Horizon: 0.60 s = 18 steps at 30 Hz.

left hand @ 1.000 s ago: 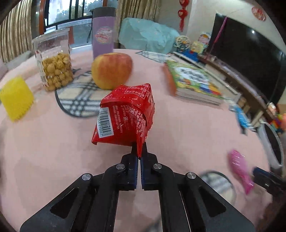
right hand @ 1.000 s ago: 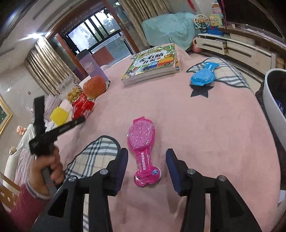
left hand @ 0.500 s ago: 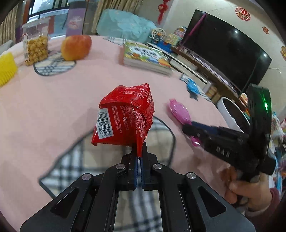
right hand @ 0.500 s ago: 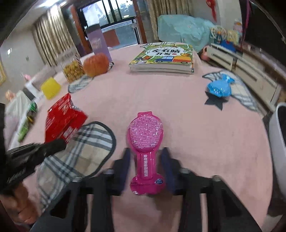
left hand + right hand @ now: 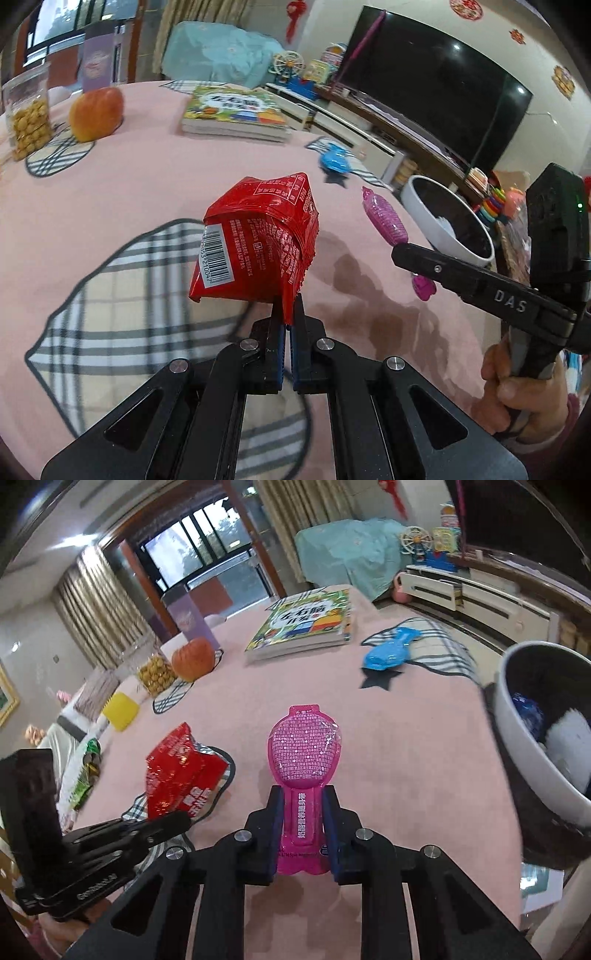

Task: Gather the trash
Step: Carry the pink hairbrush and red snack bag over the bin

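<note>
Tongs on the left are pinched fully together on the lower edge of a red snack wrapper, which juts up ahead of the tips, clear of the pink tablecloth. Right-hand tongs are closing on the narrow handle of a pink wrapper — pads against both its sides — with the white bin off to their right.
</note>
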Motion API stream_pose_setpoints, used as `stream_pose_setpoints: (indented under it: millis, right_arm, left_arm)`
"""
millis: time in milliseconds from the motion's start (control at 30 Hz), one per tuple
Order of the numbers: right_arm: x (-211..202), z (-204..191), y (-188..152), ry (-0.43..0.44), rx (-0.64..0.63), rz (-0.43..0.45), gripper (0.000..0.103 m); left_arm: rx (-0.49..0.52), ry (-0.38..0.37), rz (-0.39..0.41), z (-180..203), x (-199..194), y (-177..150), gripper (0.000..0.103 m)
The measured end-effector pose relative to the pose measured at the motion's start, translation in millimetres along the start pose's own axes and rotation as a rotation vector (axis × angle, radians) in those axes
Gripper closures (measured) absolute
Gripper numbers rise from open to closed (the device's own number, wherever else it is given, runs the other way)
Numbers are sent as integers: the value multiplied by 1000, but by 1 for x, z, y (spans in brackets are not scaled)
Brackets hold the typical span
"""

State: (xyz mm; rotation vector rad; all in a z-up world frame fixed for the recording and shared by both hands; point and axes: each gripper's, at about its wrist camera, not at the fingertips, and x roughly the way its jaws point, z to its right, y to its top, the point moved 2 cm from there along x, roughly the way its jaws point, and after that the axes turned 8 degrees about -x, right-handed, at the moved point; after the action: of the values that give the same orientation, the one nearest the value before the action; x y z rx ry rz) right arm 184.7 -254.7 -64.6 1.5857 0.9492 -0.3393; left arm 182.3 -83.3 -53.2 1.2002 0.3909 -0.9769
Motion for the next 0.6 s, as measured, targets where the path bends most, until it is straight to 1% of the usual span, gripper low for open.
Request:
stream_pose_setpoints:
  millis: [233,600]
  right_arm:
    - [-33,18,-8,-3,56,49,82]
    - [-70,45,-22,-28,120,105,82]
  left_arm:
    - [74,-13,-6,33,4,0,101]
    - [174,-40,-14,87,10,-3,101]
